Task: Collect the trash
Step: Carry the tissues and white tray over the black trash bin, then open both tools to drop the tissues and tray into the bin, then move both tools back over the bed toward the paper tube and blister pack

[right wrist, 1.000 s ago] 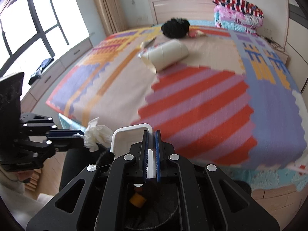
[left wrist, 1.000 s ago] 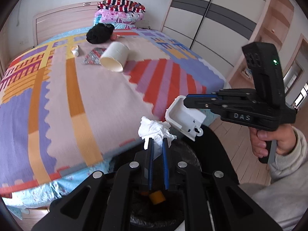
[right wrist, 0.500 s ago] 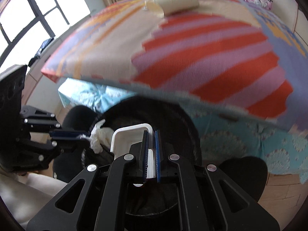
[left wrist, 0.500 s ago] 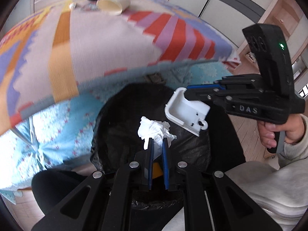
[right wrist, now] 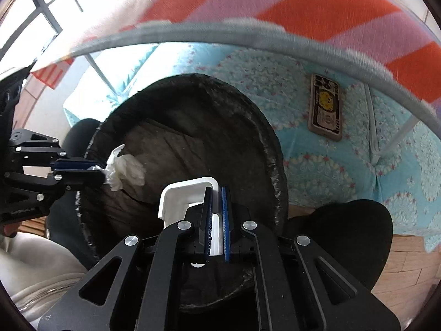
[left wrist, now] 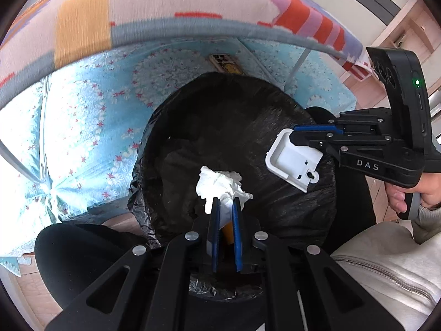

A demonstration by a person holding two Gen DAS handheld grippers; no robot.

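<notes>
Pinching a crumpled white tissue [left wrist: 220,183] between nearly closed blue pads, the left gripper [left wrist: 223,207] sits at the lower centre of its frame, over the open mouth of a black-lined trash bin [left wrist: 228,127]. At the right, the right gripper [right wrist: 216,195] clamps a white plastic tray [right wrist: 179,195] above the same bin. Behind the bin hangs a light blue patterned bed skirt [left wrist: 82,127], with a striped blanket [right wrist: 275,0] across the top of the frame.

White crumpled tissue [left wrist: 220,184], white plastic tray [left wrist: 295,162], black bin liner [left wrist: 220,127], blue floral bed skirt [left wrist: 91,127], orange-and-lilac striped blanket [right wrist: 289,2].
</notes>
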